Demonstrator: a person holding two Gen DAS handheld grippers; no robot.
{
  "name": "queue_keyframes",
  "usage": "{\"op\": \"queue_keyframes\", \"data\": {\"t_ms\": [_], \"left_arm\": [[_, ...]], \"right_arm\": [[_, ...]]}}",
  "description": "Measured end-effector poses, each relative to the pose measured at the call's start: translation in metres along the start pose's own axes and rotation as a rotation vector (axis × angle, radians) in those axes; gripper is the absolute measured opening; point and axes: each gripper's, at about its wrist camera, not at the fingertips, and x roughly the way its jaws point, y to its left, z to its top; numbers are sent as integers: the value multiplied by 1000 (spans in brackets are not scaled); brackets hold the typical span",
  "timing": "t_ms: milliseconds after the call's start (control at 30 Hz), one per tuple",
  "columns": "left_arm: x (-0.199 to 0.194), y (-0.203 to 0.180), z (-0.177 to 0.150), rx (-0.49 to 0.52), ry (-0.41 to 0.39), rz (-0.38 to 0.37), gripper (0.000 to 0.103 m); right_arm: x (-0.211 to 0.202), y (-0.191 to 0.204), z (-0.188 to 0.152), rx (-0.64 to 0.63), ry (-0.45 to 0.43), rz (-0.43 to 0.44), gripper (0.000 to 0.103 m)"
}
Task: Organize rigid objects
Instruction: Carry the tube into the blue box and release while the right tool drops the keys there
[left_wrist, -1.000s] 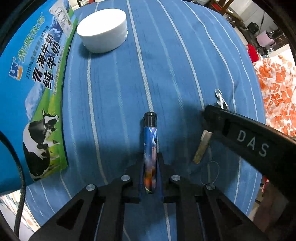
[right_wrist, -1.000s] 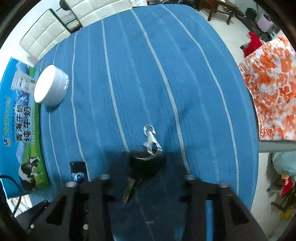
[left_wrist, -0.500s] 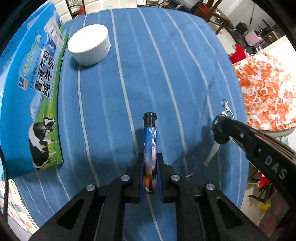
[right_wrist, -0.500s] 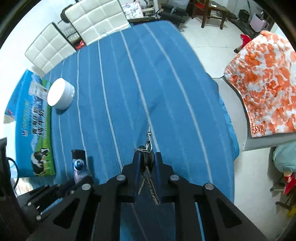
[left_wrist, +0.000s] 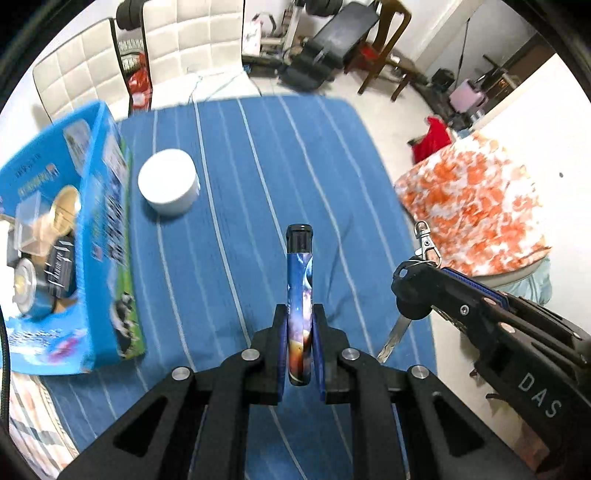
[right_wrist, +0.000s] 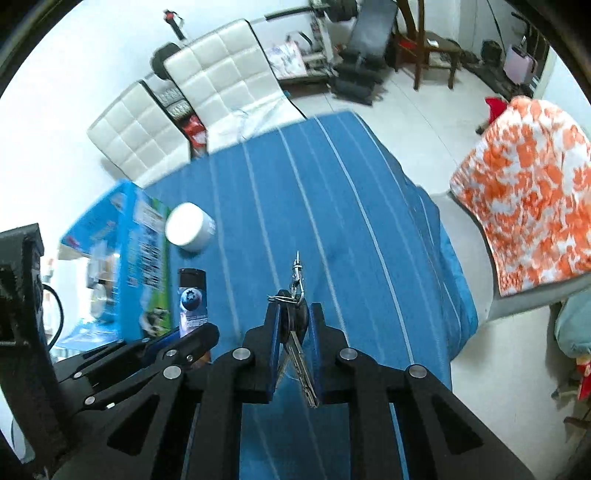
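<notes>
Keys (right_wrist: 295, 343) hang pinched in right tool (right_wrist: 293, 328); left tool (left_wrist: 300, 325) clamps tube (left_wrist: 300, 295).

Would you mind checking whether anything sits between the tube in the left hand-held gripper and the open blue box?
Nothing visible blocks it. The tube is held above the cloth, the blue box lies to its left, and the white jar sits farther back, beside the box.

A blue white-striped cloth (right_wrist: 332, 221) covers the desk. White quilted chairs (right_wrist: 207, 92) stand behind it against a white wall (right_wrist: 74, 55). An orange-and-white patterned cloth (right_wrist: 532, 192) lies right, over pale floor tiles (right_wrist: 424, 118).
</notes>
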Motion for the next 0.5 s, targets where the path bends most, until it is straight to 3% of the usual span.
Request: {"op": "queue_keyframes", "data": {"t_ms": [267,500], "left_arm": [[-78,37,11,-18,-139,6,10],[-137,129,-1,-98,-219,95,10]], "right_arm": [[-43,68,12,-68,-59,83,16],[-44,162,6,-157,-58,179,16]]}}
